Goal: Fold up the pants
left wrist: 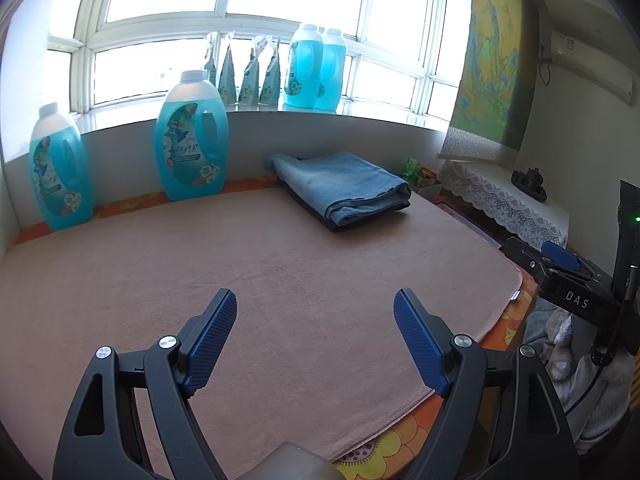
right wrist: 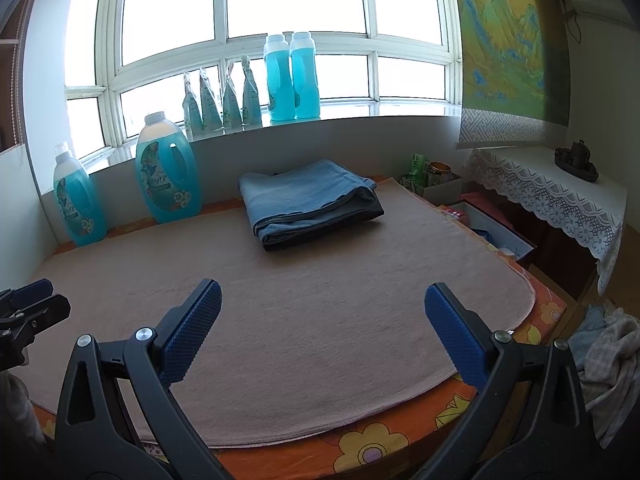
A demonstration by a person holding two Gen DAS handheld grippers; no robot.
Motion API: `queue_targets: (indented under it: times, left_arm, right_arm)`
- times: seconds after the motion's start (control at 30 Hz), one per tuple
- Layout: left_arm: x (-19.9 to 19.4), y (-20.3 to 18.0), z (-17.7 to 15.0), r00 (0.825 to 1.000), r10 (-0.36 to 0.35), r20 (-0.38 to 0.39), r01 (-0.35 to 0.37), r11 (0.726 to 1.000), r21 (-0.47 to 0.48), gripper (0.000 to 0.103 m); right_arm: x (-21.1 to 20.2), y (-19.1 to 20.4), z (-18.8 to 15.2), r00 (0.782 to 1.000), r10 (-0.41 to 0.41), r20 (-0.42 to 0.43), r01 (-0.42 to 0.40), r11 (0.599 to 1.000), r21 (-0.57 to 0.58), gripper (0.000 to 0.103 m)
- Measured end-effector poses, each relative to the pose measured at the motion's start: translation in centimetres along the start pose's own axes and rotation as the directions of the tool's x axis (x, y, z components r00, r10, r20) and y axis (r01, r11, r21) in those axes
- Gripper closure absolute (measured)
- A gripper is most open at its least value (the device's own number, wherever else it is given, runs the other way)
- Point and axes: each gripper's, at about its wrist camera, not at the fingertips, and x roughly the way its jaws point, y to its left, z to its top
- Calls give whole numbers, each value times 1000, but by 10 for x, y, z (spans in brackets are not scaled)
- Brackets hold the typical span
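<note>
Jaws spread and empty, folded pants (left wrist: 340, 188) well beyond

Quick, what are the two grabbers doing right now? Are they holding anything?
Left gripper: open, holding nothing, above the pink mat.
Right gripper: open, holding nothing, above the same mat.

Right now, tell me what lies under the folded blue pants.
Under the folded blue pants a darker folded garment shows only as a thin edge; the rest of it is covered. Both rest on the pinkish mat.
</note>
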Motion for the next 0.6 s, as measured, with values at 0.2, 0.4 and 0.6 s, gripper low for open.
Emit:
queue_targets:
  times: [0.2,0.4,0.6]
  left_arm:
    - [-1,0,-1,1000,9,4,-9,1000,-4,22]
    - [-1,2,-1,1000,17,5,-17,1000,-10,22]
    - [1,1,-3,1000,24,0,-24,1000,-13,22]
  right_arm:
    - [1,1,-2,1000,-1,-2,1,1000,1,0]
    - [1,2,-3,1000,3,-2,-3,1000,-1,0]
    - [4,4,-5,1000,5,-10,-5,1000,-3,0]
